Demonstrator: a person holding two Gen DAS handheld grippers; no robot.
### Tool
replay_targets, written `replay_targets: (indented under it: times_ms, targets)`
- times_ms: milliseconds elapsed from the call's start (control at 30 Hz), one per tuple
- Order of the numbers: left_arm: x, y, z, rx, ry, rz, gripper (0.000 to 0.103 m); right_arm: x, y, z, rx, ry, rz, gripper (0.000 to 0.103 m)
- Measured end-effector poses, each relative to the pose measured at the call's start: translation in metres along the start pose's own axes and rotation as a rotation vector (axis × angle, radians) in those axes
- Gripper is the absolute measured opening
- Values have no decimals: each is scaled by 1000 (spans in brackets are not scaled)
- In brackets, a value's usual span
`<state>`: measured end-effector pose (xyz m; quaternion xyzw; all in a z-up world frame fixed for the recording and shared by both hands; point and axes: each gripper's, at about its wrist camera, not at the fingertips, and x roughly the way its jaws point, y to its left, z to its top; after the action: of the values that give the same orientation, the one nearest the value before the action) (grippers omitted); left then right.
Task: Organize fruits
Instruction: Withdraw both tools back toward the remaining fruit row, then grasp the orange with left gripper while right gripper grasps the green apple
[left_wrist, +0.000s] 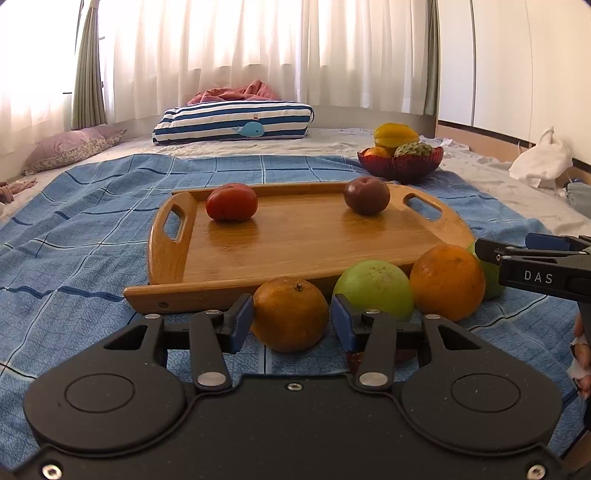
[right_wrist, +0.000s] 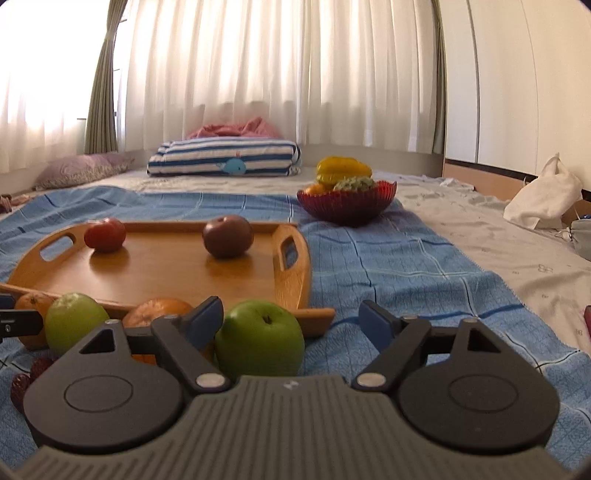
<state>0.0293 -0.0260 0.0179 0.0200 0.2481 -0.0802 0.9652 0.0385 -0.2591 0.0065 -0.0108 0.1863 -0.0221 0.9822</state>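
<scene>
"DAS" marks right gripper (left_wrist: 480, 248) beside, seemingly, oranges (left_wrist: 447, 282).

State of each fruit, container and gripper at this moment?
Left gripper: shut on nearest orange.
Right gripper: open, green apple between its fingers, right pad clear.
Wooden tray: holds tomato, dark plum.
Red bowl: filled.

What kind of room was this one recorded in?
Most likely a bedroom: the fruit tray sits on a blue checked cloth spread over bedding, with a striped pillow beyond and sheer curtains over a bright window.
</scene>
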Motion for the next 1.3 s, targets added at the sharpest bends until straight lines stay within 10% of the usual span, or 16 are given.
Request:
replay_targets:
  times_ms: [533, 1000, 1300]
  targets:
    - [16, -1, -5, 0, 32, 51, 62, 11, -18, -5, 118, 74, 60, 97]
    - [-4, 11, -3, 5, -26, 133, 65, -12, 7, -5, -60, 35, -185, 99]
    - [11, 5, -6, -5, 6, 61, 63, 3, 10, -4, -132, 142, -48, 99]
